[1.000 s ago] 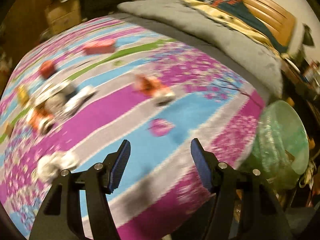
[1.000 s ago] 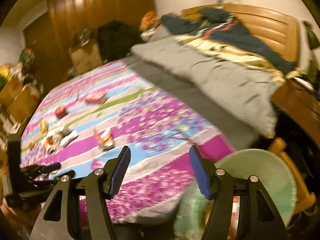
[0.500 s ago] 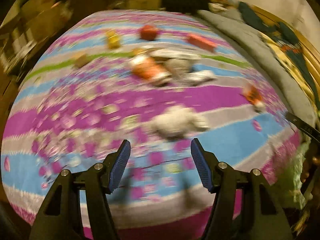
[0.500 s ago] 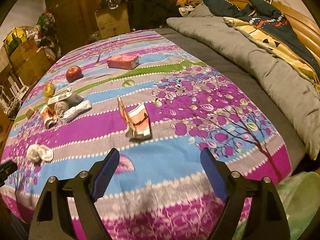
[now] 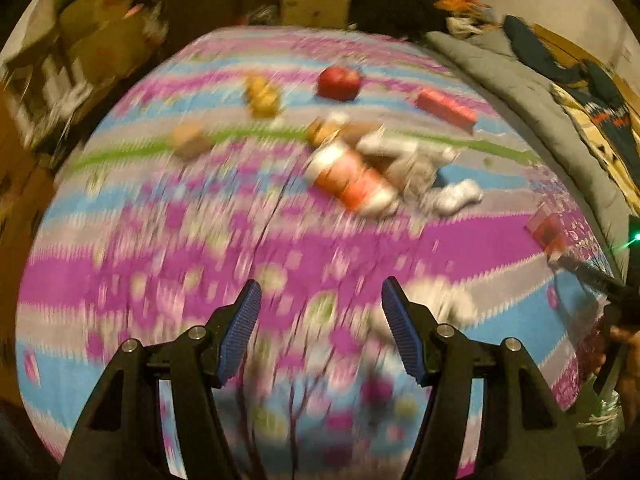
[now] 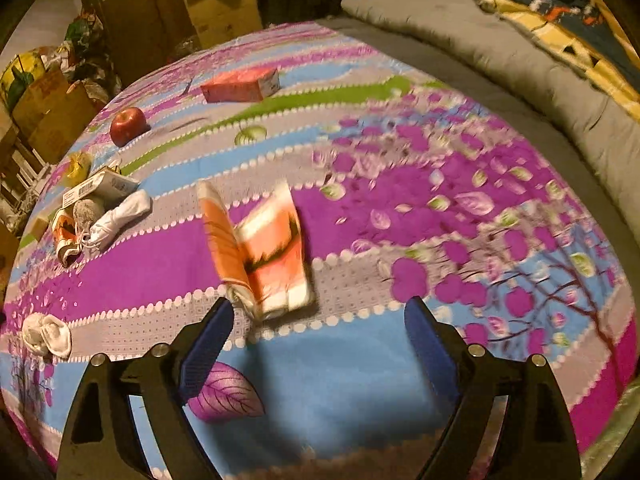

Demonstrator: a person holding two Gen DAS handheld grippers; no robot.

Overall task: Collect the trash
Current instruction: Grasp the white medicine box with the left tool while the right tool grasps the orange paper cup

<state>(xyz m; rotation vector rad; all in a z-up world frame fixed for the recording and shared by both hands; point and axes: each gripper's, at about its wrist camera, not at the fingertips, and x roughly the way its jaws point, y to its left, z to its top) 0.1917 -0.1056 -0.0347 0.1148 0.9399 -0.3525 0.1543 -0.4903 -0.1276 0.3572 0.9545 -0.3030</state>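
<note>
Trash lies scattered on a bed with a purple, blue and grey flowered sheet [image 6: 400, 240]. My right gripper [image 6: 318, 332] is open, low over the sheet. A flattened orange-and-white carton [image 6: 264, 248] lies just ahead of its fingertips, nearer the left one, untouched. My left gripper [image 5: 322, 320] is open and empty in a blurred view. A crumpled white tissue [image 5: 448, 304] lies on the sheet just right of its right finger. The same tissue [image 6: 46, 334] shows at the left edge of the right wrist view.
Further back lie a red apple [image 6: 128, 120], a pink box [image 6: 240, 86], a yellow wrapper [image 6: 78, 162] and a heap of packets and white paper [image 6: 92, 208]. A grey blanket [image 6: 500, 60] covers the bed's right side. Cardboard boxes [image 6: 44, 108] stand beyond the left edge.
The right gripper has come down close to the orange carton and its jaws stand wider. The left view has swung left across the bed, and the white tissue now lies by its right finger.
</note>
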